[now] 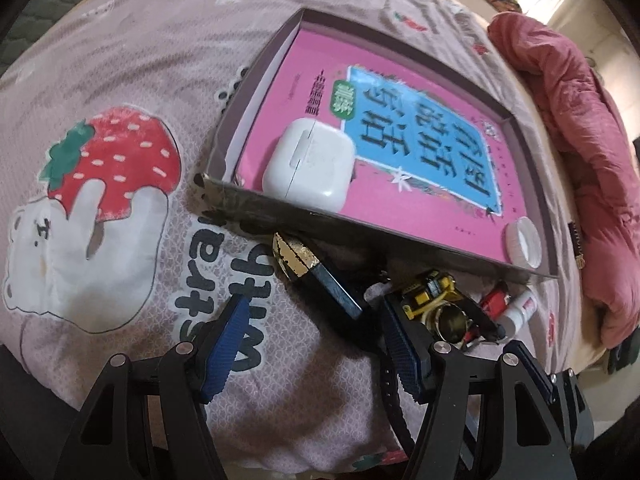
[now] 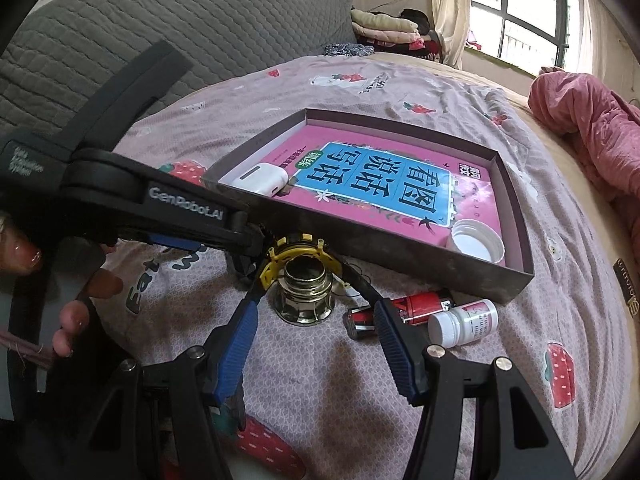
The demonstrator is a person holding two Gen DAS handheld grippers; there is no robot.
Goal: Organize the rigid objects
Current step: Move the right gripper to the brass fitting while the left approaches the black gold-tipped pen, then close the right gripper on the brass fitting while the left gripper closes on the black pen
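Note:
A shallow dark box (image 1: 224, 188) (image 2: 400, 248) lies on the bed. It holds a pink book (image 1: 400, 200) (image 2: 472, 216), a white earbud case (image 1: 310, 164) (image 2: 256, 174) and a white cap (image 1: 522, 242) (image 2: 476, 242). In front of the box lie a black and gold hair clip (image 1: 316, 276), a brass and yellow part (image 1: 444, 312) (image 2: 304, 284), a red object (image 2: 416, 304), a battery (image 2: 360, 322) and a small white bottle (image 1: 520, 310) (image 2: 464, 322). My left gripper (image 1: 312, 344) is open just before the clip. My right gripper (image 2: 316, 340) is open around the brass part.
The bed has a pink strawberry-print sheet (image 1: 120, 160). A red quilt (image 1: 580, 120) (image 2: 592, 128) is bunched at the right. A grey quilted sofa back (image 2: 160, 32) stands at the rear left. The left gripper's body (image 2: 160, 208) crosses the right wrist view.

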